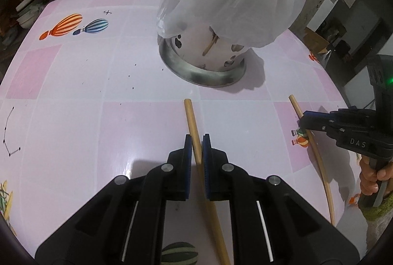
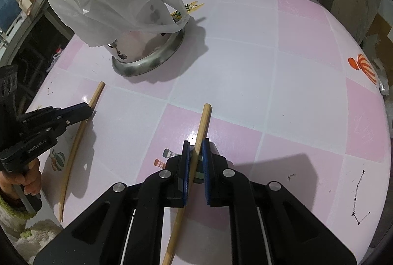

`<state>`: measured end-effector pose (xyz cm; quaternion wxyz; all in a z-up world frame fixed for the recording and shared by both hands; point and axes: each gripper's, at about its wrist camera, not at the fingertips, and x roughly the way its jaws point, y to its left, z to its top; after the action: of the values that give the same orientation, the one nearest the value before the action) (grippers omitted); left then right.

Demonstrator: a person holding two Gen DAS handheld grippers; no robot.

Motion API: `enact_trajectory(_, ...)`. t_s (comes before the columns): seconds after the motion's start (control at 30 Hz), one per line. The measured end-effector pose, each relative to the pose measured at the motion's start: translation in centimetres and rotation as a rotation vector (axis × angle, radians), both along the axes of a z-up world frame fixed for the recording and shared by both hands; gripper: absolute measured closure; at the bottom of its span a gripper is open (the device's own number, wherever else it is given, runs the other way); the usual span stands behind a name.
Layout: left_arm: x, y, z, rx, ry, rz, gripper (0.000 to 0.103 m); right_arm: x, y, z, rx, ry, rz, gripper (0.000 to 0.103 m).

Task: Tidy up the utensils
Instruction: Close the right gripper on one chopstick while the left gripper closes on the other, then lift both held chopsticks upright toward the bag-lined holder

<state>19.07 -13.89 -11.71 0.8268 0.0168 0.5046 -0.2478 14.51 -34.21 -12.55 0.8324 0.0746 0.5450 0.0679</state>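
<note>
Pink checked table (image 1: 73, 83): each gripper pinches a chopstick between nearly closed fingers, left gripper (image 1: 196, 142) on one chopstick (image 1: 192, 125), right gripper (image 2: 195, 146) on another (image 2: 203, 122), near the bag-covered metal holder (image 1: 203, 71).

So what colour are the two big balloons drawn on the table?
One balloon is orange-striped, the other balloon blue-striped; the left wrist view shows them best.
</note>
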Motion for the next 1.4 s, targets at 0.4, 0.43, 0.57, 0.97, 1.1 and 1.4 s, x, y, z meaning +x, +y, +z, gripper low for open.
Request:
enact_trajectory(0.4,0.7,-1.2,0.1,0.040,-0.006,-0.011,0.094,1.7,1.5,0.2,-0.039,0.010,0.012,0.091)
enact_trajectory(0.43,0.6,-1.3,0.1,0.056,-0.012,-0.014,0.094,1.8,1.6,0.2,-0.041,0.010,0.013,0.091)
enact_trajectory(0.57,0.5,-1.8,0.4,0.087,-0.015,-0.004,0.094,1.8,1.6,0.1,-0.040,0.011,0.006,0.092)
enact_trajectory(0.97,0.0,-1.8,0.3,0.045,-0.002,0.005,0.098,0.5,1.1,1.7,-0.020,-0.059,-0.044,0.097)
enact_trajectory(1.1,-0.5,-1.1,1.4,0.005,-0.018,0.012,0.098,-0.2,0.9,4.2,-0.028,-0.116,-0.049,0.097)
enact_trajectory(1.4,-1.6,2.0,6.3,-0.152,-0.087,0.035,0.098,-1.5,0.0,9.4,-0.024,-0.236,-0.060,0.097)
